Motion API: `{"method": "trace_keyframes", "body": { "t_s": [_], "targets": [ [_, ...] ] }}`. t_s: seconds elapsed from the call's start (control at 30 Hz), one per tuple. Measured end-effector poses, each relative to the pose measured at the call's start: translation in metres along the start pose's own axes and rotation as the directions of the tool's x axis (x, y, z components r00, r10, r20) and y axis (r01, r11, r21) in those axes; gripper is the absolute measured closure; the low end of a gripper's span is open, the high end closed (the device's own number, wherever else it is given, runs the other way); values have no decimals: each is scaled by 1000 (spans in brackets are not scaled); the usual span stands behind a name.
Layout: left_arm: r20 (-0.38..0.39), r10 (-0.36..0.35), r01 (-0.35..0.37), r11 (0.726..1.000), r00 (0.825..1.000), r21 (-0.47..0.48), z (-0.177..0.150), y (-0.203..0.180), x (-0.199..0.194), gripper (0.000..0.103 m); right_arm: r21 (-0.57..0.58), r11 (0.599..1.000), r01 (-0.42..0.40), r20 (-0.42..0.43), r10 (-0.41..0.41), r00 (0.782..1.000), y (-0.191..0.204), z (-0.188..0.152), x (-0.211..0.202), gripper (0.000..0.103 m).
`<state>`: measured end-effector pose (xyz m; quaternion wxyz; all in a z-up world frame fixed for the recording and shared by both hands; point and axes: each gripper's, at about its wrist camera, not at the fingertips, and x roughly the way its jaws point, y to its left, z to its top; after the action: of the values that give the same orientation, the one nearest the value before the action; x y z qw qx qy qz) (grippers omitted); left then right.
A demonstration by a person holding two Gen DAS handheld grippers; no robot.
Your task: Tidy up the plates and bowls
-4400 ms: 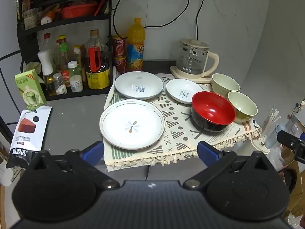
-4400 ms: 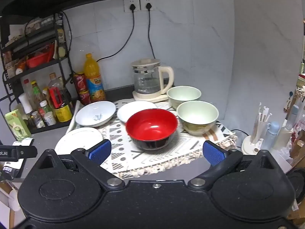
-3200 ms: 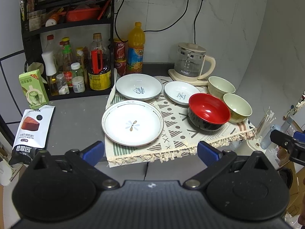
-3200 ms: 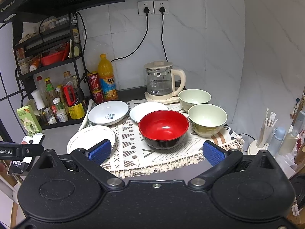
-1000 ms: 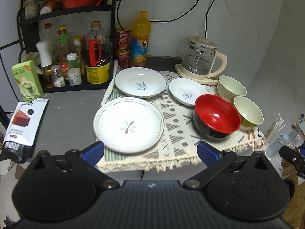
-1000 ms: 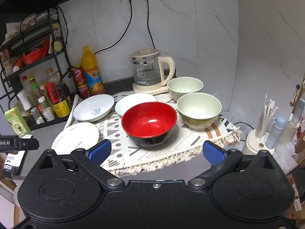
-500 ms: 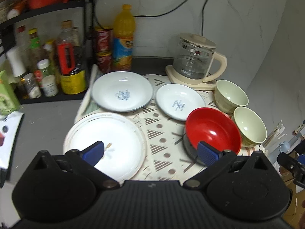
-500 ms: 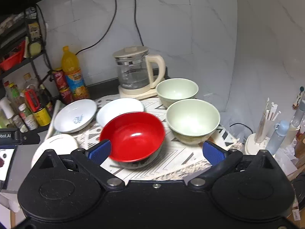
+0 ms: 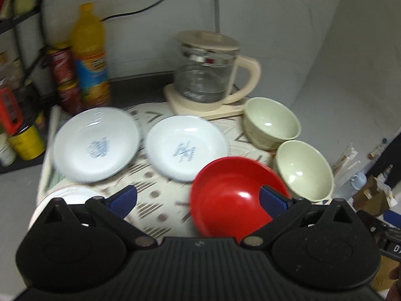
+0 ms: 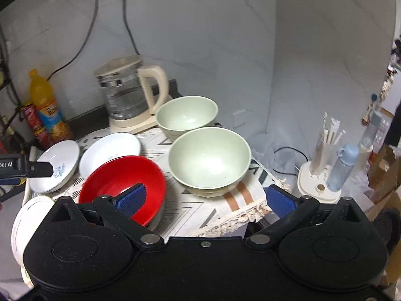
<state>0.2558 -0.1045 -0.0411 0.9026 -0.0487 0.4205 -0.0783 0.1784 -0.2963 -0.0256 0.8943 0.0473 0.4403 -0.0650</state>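
Note:
A red bowl stands on the patterned mat, just beyond my open left gripper, whose right fingertip overlaps its rim in view. Two white plates lie behind it, and a large plate is half hidden at lower left. Two pale green bowls stand to the right. In the right wrist view my open right gripper faces the nearer green bowl; the far green bowl and the red bowl flank it. Nothing is held.
A glass kettle stands at the back, with an orange bottle and cans to its left. A holder with straws and a blue bottle stands right of the mat's fringed edge. Walls close the corner.
Both grippers have moved forward and lower toward the dishes. The left view swung right onto the red bowl; the right view closed in on the green bowls. Nothing was grasped.

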Motion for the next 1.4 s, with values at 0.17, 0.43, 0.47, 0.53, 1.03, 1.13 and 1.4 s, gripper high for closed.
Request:
{"method": "trace_keyframes", "body": {
  "t_s": [0.17,0.43,0.47,0.53,1.03,1.13,1.4],
  "targets": [
    [-23,-58,60,997,998,52,17,-17,29,1,47,999,26,-25,-25,999,-9,3,16,0],
    [-81,-130,139,983,988,120,43,-43,79,3,120,991,59,-69,-51,996,-25,8,47,0],
    [-89,-140,151,980,986,131,45,-47,85,3,127,990,61,-73,-52,996,-27,9,50,0],
    [-106,-158,173,973,982,154,50,-56,95,3,132,988,84,-83,-73,994,-29,9,56,0],
    [-190,-170,212,951,967,227,62,-111,158,9,230,970,73,-182,-31,983,-64,8,97,6],
    [-205,-167,216,945,964,247,62,-120,169,9,264,963,59,-193,-7,981,-70,9,109,13],
    [-282,-119,192,949,952,249,57,-136,209,40,351,936,-4,-235,92,968,-85,2,150,48]
  ]
}}
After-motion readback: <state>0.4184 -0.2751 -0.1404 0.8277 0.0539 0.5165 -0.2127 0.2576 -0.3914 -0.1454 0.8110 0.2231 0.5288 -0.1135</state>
